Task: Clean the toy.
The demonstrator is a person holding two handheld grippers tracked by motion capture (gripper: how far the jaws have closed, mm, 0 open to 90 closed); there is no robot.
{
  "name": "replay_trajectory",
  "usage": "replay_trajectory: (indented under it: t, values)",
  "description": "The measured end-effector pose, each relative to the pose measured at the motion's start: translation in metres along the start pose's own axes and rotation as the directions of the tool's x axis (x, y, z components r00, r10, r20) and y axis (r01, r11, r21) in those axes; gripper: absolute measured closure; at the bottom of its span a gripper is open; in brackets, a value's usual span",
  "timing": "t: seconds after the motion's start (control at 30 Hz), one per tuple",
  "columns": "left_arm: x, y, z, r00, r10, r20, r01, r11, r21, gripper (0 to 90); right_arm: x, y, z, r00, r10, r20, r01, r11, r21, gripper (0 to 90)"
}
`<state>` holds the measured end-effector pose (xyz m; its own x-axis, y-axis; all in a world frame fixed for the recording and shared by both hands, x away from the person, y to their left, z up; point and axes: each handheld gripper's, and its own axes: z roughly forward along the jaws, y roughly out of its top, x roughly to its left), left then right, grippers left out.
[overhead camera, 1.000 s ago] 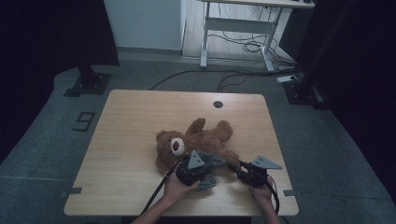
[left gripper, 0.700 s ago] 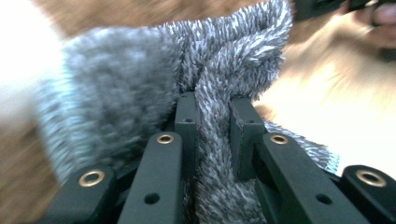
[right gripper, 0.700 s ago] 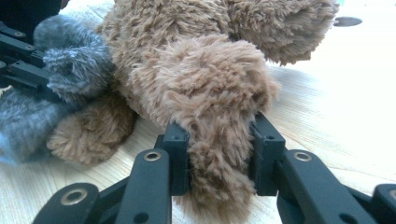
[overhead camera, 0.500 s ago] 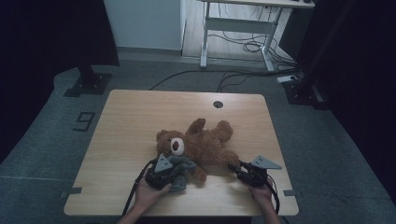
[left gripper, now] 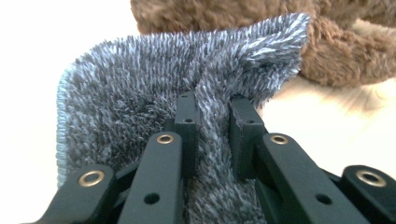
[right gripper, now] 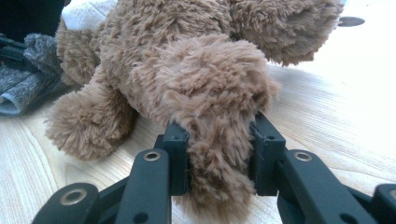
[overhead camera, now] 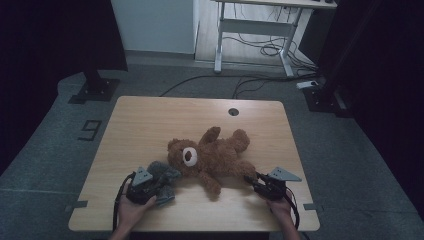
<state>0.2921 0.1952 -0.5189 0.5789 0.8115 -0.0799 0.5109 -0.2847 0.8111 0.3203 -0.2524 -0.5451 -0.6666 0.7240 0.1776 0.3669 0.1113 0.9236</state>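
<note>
A brown teddy bear (overhead camera: 215, 155) lies on its back across the middle of the wooden table (overhead camera: 150, 120), head toward the left. My right gripper (overhead camera: 252, 181) is shut on one of the bear's legs (right gripper: 215, 112), whose fur bulges between the jaws. My left gripper (overhead camera: 159, 181) sits at the front left, shut on a fuzzy grey garment (left gripper: 154, 107) that lies bunched beside the bear's head (overhead camera: 182, 156). The grey garment (overhead camera: 162, 175) touches the bear's fur (left gripper: 336, 56) in the left gripper view.
A round cable hole (overhead camera: 233, 111) sits near the table's far edge. Bare tabletop stretches to the left and behind the bear. Beyond the table stand a desk frame (overhead camera: 255, 30) with cables on the floor and dark stands at both sides.
My left gripper has moved left along the front of the table with the grey garment, away from the bear's body to beside its head. The right gripper has stayed put on the leg.
</note>
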Motion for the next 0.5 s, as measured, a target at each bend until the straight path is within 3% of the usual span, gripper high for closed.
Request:
replay_trajectory:
  t: [0.13,0.23,0.4,0.5]
  values:
    - [-0.004,0.013,-0.004,0.9997,0.022,-0.006,-0.022,0.9993,-0.031,76.1,0.000,0.000,0.000,1.0000,0.000,-0.002,0.000,1.000,-0.001,65.2]
    - [-0.009,0.032,-0.009,0.9990,0.045,0.001,-0.045,0.9964,-0.071,76.1,0.000,0.000,0.000,1.0000,0.000,-0.001,0.000,1.000,-0.001,65.2]
    - [-0.019,0.070,-0.013,0.9961,0.087,0.012,-0.085,0.9877,-0.132,76.0,0.000,0.000,0.000,1.0000,-0.002,-0.002,0.002,1.000,0.002,65.2]
    - [-0.025,0.096,-0.007,0.9935,0.113,0.009,-0.111,0.9820,-0.153,76.0,0.000,0.000,0.000,1.0000,-0.001,-0.002,0.001,1.000,0.001,65.1]
